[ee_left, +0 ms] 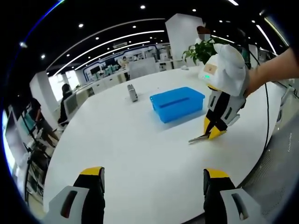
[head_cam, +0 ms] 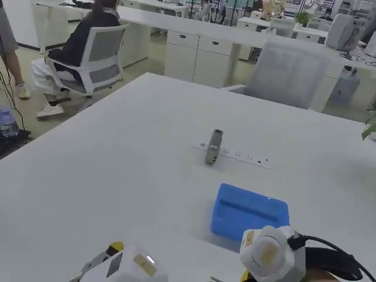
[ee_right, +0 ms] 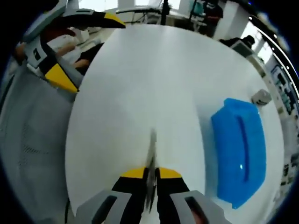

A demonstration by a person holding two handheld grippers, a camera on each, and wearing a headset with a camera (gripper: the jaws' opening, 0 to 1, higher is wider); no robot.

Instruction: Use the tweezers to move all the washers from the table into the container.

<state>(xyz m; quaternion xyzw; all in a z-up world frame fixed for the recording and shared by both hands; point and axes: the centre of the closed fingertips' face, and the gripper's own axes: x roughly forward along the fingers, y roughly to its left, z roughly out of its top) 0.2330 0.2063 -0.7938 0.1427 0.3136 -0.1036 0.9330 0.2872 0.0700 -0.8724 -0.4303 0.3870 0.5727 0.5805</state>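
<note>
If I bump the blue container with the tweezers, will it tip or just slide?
Probably slides: the blue container is low and wide, sitting flat on the smooth white table. It looks like thin plastic, so likely light. The tweezers look slim and may flex first.

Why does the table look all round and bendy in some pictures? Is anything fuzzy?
Left gripper view: the fisheye lens curves the table like a bowl. Right gripper view: same bending, the container looks stretched, and the tweezers near the lens are blurry. Head view: edges look straight, light is dim and even, small shine on the container.
</note>
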